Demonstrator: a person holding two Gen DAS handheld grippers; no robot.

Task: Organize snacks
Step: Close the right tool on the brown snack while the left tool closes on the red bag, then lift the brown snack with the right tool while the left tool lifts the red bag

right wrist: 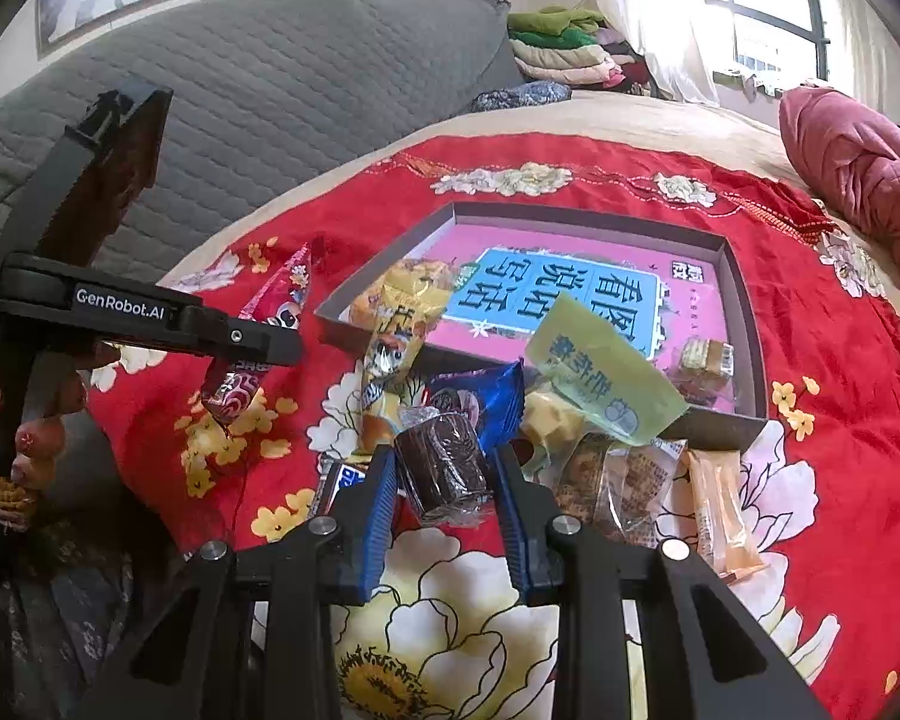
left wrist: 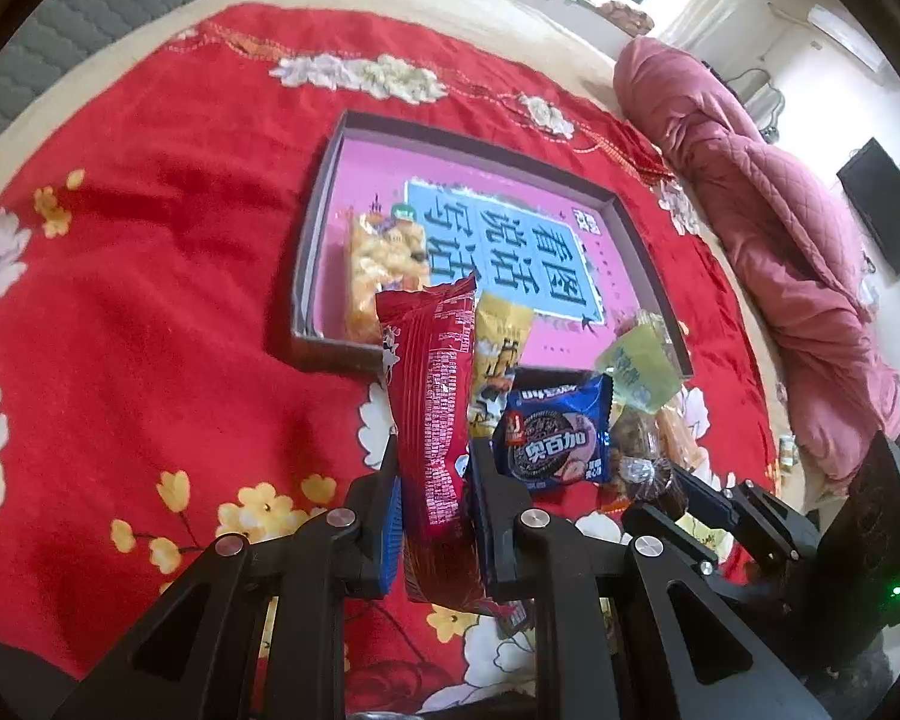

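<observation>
Your left claw (left wrist: 432, 480) is clamped on a long, crinkly red foil packet (left wrist: 435, 420), standing upright between the blue-padded fingers (left wrist: 390, 540). Your right claw (right wrist: 444, 480) is pinched on a stubby brown cake roll (right wrist: 444, 468) in clear, wrinkly plastic. Just ahead of the right claw sits a loose pile: a glossy blue cookie pack (right wrist: 486, 396), a pale green pouch (right wrist: 606, 384), and a flat orange bar (right wrist: 720, 516) off to its right. Beyond the pile is the shallow cardboard tray (right wrist: 744, 312) with its pink printed bottom, all on the red floral bedspread (right wrist: 840, 420).
</observation>
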